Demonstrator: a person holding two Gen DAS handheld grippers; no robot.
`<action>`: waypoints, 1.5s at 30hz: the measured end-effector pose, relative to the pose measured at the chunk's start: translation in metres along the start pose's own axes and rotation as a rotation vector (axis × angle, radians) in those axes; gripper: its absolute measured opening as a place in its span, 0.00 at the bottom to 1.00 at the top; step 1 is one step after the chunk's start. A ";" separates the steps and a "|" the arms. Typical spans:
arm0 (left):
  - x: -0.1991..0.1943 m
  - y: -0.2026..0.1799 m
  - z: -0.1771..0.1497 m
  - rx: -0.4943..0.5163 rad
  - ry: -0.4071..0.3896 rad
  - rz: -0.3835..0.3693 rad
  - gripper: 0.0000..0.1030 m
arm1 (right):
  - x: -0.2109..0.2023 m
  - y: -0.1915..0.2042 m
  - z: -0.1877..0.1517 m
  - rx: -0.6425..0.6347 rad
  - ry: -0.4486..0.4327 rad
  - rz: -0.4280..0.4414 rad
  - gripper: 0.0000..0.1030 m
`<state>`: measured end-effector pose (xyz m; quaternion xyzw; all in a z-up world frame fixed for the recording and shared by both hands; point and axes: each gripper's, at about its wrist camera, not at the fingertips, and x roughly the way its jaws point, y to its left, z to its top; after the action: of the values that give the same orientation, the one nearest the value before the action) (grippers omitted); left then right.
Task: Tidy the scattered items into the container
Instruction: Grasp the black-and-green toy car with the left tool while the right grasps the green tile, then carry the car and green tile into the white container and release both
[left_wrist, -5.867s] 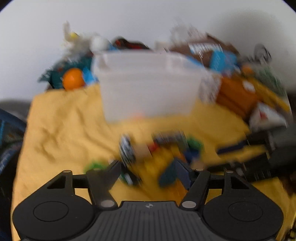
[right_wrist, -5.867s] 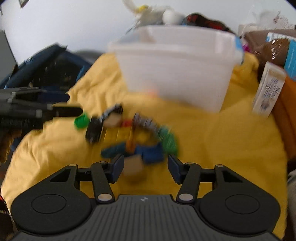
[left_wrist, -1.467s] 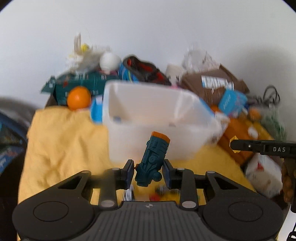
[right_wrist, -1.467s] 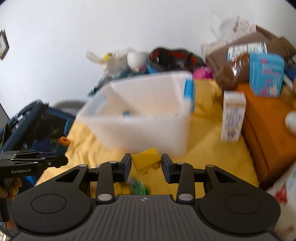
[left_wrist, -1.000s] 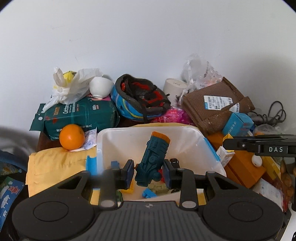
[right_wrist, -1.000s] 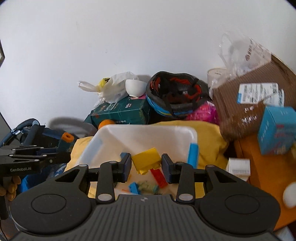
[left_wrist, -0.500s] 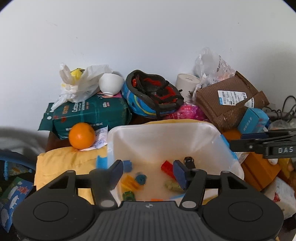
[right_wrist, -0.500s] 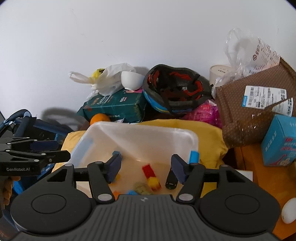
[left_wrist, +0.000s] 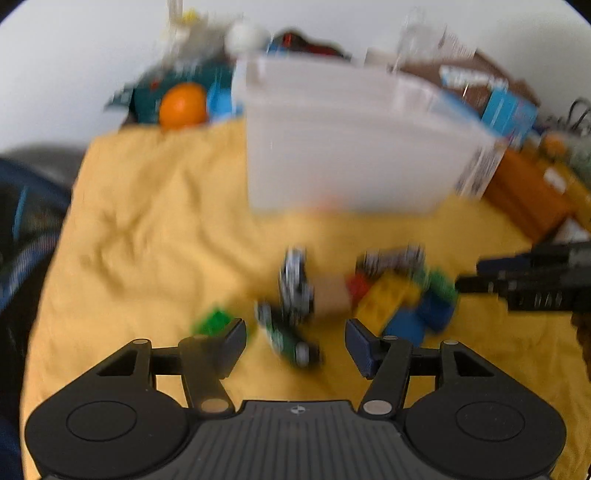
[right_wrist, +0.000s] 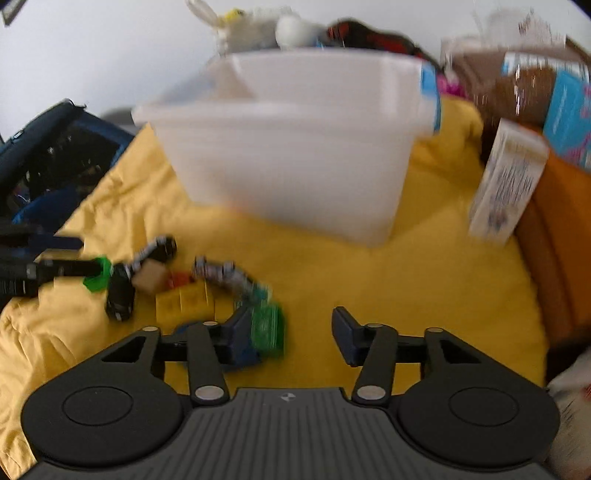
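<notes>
Both jaws are standing released with nothing between them: I am holding my left gripper (left_wrist: 295, 341) spread wide, while my right gripper (right_wrist: 291, 328) is closing on empty air.

What is worrying me is the crowding. The scattered items (left_wrist: 369, 291) are lying touching one another on the near part of the yellow cloth (left_wrist: 155, 229), so I am risking pinching 2 pieces at once or knocking a neighbour aside. A dark toy car (left_wrist: 291, 341) is lying just ahead of my left fingers, with a green brick (left_wrist: 212, 321) just beside the left finger; closing off-centre could flick either away. A green piece (right_wrist: 267, 326) is sitting against my right gripper's left finger, not between the pads, so these closing jaws could nudge it. Both grippers are working the same pile and could collide.

The pile is looking like small bricks, yellow, blue, red and green, blurred. The container (right_wrist: 295, 147), a translucent white tub, is standing beyond it, far from me, with cluttered boxes (right_wrist: 506, 188) to the right.
</notes>
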<state>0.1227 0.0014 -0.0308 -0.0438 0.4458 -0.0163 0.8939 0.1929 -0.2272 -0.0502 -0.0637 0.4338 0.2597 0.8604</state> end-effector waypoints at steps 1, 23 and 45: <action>0.004 -0.002 -0.005 0.005 0.008 0.004 0.60 | 0.003 0.002 -0.002 0.001 0.004 0.005 0.48; 0.015 0.011 -0.003 0.042 -0.067 -0.014 0.18 | 0.003 -0.014 -0.014 0.106 -0.016 0.042 0.25; -0.065 0.005 0.148 0.036 -0.289 -0.131 0.18 | -0.082 -0.026 0.109 0.120 -0.256 0.096 0.25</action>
<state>0.2016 0.0197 0.1086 -0.0585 0.3083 -0.0759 0.9465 0.2433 -0.2452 0.0780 0.0423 0.3378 0.2799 0.8976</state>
